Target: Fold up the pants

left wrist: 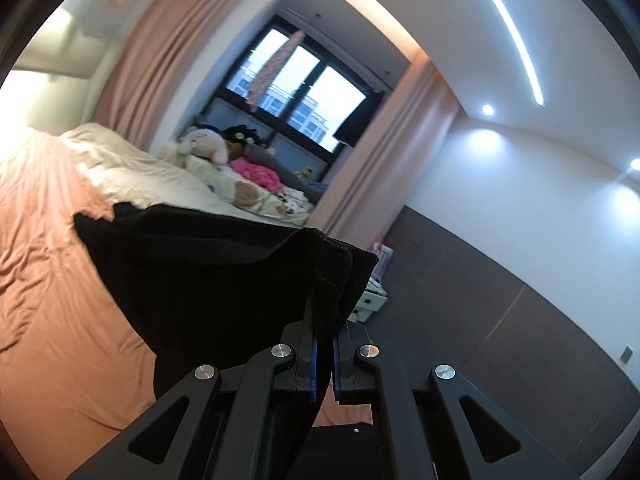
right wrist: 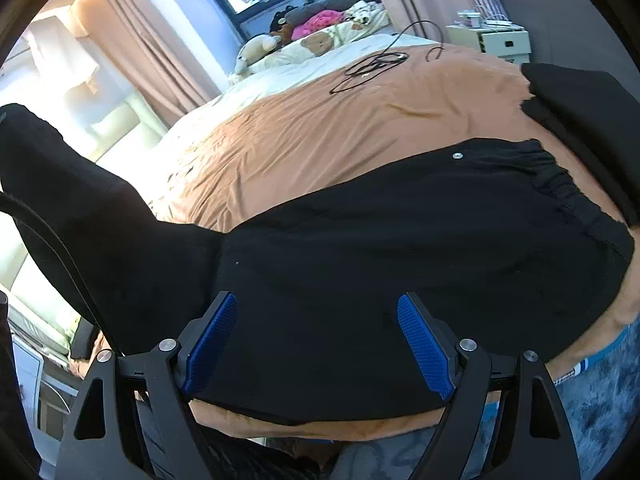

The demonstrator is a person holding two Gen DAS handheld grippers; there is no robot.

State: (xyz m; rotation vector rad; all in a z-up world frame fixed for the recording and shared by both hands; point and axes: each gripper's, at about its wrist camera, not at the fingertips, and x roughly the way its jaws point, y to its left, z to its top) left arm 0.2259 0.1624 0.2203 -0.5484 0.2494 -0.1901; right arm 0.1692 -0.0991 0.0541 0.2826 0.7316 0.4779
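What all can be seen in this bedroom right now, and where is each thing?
pants: one pair, black, spread on the bed, one end lifted off it
bedspread: one, orange-brown, covering the bed
cable: one, black, coiled on the bedspread
soft toys: several, cream, brown and black, piled at the far end of the bed
pink bundle: one, among the toys
curtains: pink, either side of the window
window: one, dark-framed, behind the toys
white cabinet: one, beside the bed
left hand-held gripper: black with blue pads, shut on the pants
right hand-held gripper: black with blue pads, open over the pants
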